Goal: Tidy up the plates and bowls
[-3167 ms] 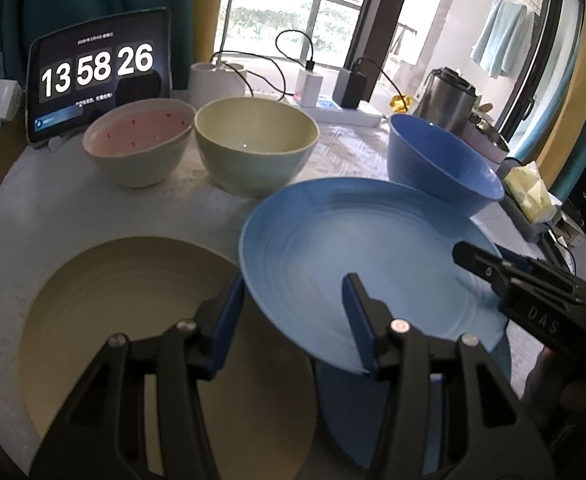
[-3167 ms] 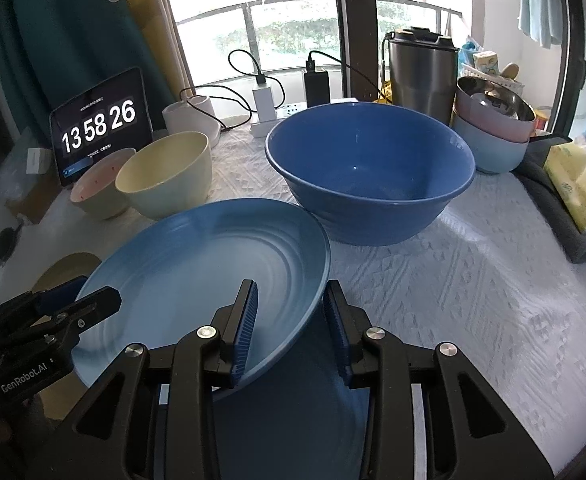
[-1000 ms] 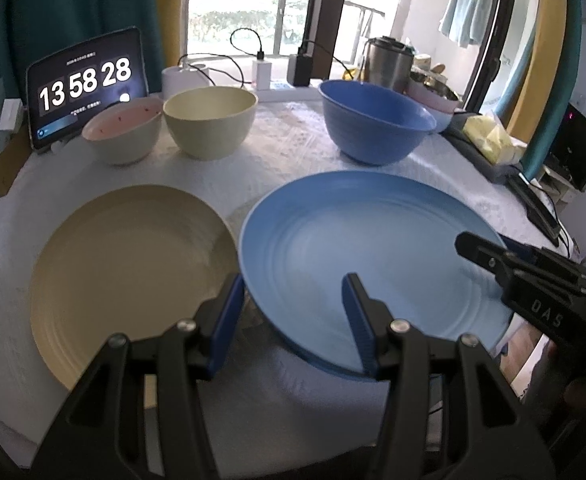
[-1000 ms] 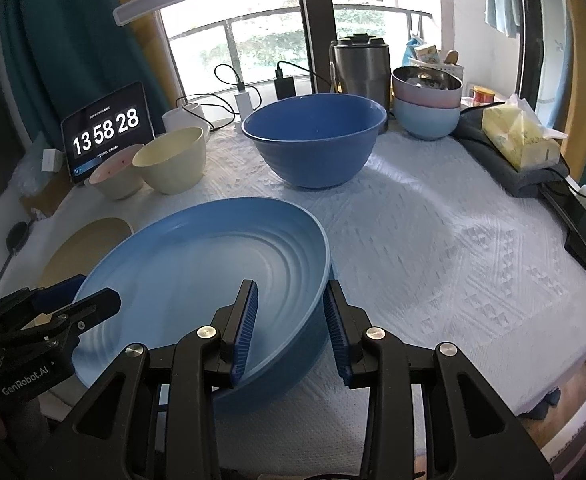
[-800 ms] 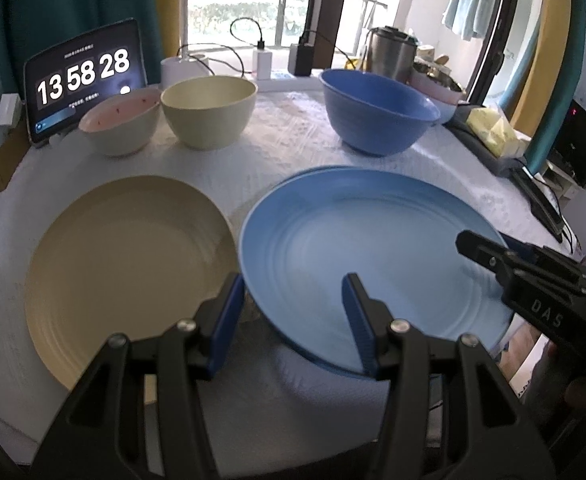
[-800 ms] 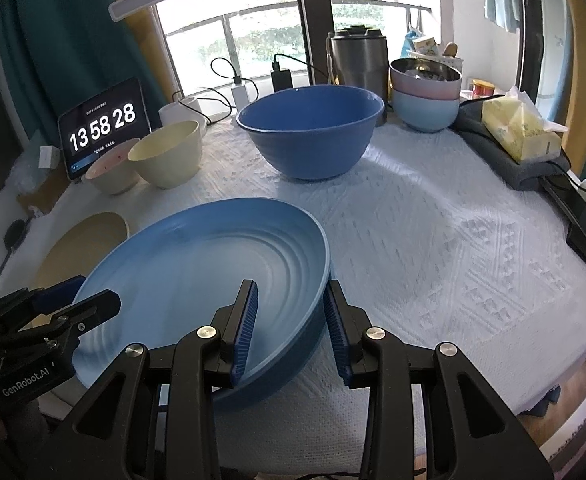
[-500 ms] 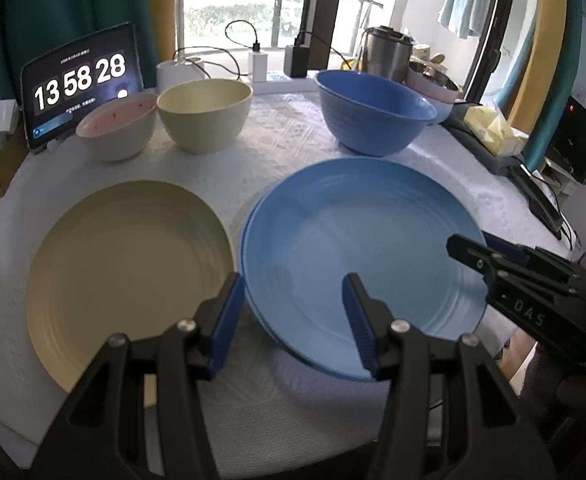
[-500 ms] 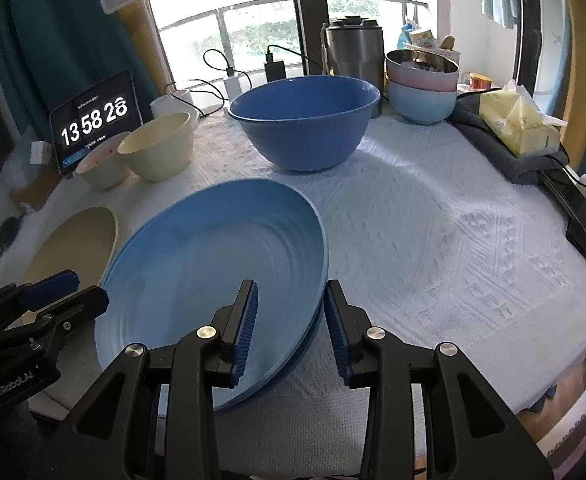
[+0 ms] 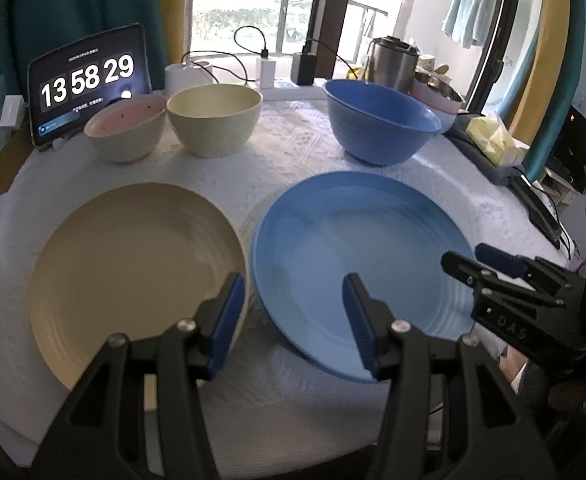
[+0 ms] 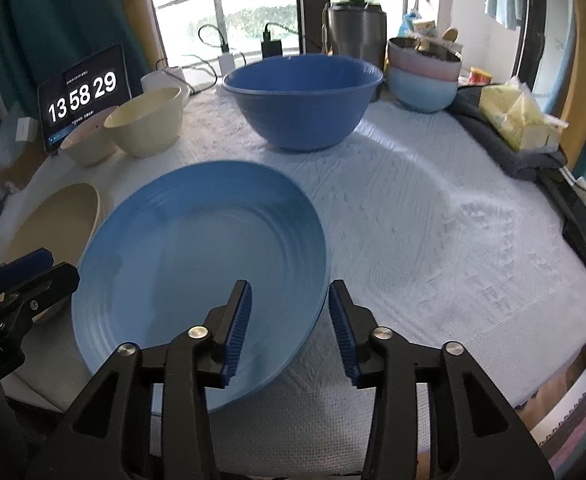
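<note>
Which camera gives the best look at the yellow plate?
The left wrist view: the yellow plate lies nearly whole on the white cloth, only its near edge behind a finger. In the right wrist view only a slice shows at the left edge.

Two plates lie side by side near on the table (image 9: 301,152): one plate (image 9: 133,272) left, the other plate (image 9: 357,256) right. Three bowls (image 9: 215,124) stand far behind them.

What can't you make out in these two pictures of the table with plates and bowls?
- Small text under the tablet clock digits: too small, both views.
- Contents of the stacked bowls at the back: rim hides them in the right view; the blue bowl hides them in the left view.
- Near edge of the cream plate: left view, behind the left hand-held gripper.
</note>
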The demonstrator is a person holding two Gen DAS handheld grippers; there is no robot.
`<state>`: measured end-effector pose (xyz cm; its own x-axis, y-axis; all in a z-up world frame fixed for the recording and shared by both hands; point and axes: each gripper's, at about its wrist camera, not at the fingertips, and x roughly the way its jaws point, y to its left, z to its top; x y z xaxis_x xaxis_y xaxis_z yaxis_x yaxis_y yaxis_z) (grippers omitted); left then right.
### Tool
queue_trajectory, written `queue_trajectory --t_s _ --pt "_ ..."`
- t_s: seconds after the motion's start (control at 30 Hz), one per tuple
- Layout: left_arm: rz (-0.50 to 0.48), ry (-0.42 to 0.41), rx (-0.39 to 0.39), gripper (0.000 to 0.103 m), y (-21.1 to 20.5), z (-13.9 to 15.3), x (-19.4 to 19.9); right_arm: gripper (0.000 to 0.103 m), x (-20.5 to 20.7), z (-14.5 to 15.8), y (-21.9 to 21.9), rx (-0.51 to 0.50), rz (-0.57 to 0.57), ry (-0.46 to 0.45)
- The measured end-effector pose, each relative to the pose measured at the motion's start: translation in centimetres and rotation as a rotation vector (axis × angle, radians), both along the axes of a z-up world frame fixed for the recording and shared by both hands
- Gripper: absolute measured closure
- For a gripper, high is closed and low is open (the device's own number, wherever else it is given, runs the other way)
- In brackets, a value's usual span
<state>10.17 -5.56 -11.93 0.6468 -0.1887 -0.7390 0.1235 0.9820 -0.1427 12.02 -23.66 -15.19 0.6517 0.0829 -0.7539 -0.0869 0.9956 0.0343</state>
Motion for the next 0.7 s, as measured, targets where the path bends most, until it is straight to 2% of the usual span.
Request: queue_trajectory --t_s 0.43,0.7 --pt "0.042 -0.050 0.007 0.050 1.5 0.7 -0.6 0.051 -1.1 2.7 0.7 0.010 0.018 -0.094" --pt "0.065 -0.073 -0.001 0.050 2.7 0.8 -0.9 0.051 -1.4 3.2 2.3 0.004 0.051 -0.105"
